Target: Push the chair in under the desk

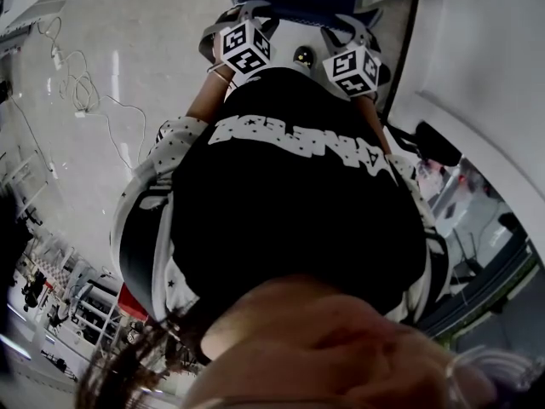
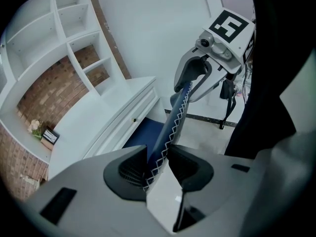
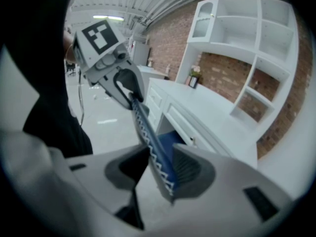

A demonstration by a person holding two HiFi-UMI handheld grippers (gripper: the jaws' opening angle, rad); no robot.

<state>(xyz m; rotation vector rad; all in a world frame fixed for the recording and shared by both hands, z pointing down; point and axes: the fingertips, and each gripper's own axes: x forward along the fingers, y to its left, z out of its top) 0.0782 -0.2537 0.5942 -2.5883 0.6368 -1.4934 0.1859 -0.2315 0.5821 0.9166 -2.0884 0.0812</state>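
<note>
A person in a black shirt [image 1: 298, 211] is standing over the chair [image 2: 174, 117], holding both grippers out in front. The left gripper [image 2: 157, 157] is clamping the top edge of the blue chair back, with the white zigzag stitching running up between its pads. The right gripper [image 3: 159, 158] is gripping the same edge further along, its jaws also closed on the padding. Beyond the back, the blue seat is lying just beside the front edge of the white desk [image 2: 94, 127], below its drawers; how far under it is reaching cannot be told. At the desk's far end, small flowers [image 2: 34, 126] and a dark frame [image 2: 48, 136] are sitting by the brick wall [image 2: 47, 85], with white shelves [image 2: 64, 33] rising above.
</note>
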